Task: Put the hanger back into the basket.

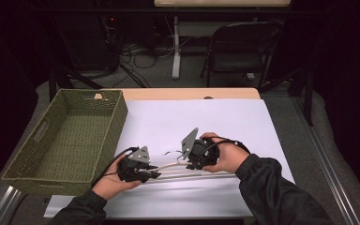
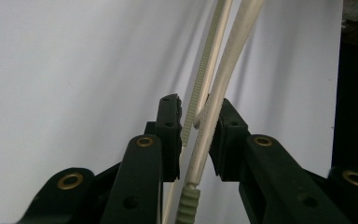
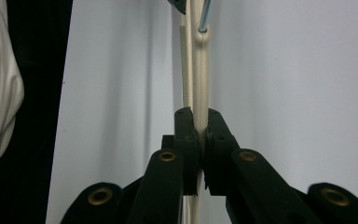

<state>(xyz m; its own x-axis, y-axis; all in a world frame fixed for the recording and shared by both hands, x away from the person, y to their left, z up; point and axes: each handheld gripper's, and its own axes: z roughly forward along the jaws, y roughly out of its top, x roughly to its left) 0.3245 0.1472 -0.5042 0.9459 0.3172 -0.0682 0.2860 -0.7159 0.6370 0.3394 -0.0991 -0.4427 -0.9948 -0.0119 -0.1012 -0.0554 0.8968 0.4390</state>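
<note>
- A white sheet (image 1: 206,126) is seen spread over the worktop (image 1: 187,93), with a green woven basket (image 1: 70,140) set at its left edge.
- The left tongs (image 1: 155,174) are held in the person's left hand (image 1: 115,180) near the front of the sheet, just right of the basket.
- The right tongs (image 1: 186,165) are held in the right hand (image 1: 227,157), close to the left tongs and pointing toward them.
- A cream cable (image 1: 178,164) and a thin ribbed zip tie (image 1: 192,175) are seen lying between the two tongs, low over the sheet.
- In the left gripper view, the left tongs (image 2: 197,126) are noted as partly spread: the cable (image 2: 223,79) and the zip tie (image 2: 204,74) pass through the gap side by side. The cable is seen against the right-hand pad; whether the tie touches the other pad cannot be told.
- A ribbed grey-green strain relief (image 2: 186,205) is seen on the cable at the bottom of that view.
- In the right gripper view, the right tongs (image 3: 199,122) are pressed together on the cable (image 3: 199,79), pinching it; the zip tie (image 3: 184,65) runs just beside it on the left.
- At the top of that view, a thin metal pin (image 3: 205,14) is seen emerging from the cable's end.
- A folding chair (image 1: 236,49) stands on the floor beyond the worktop.
</note>
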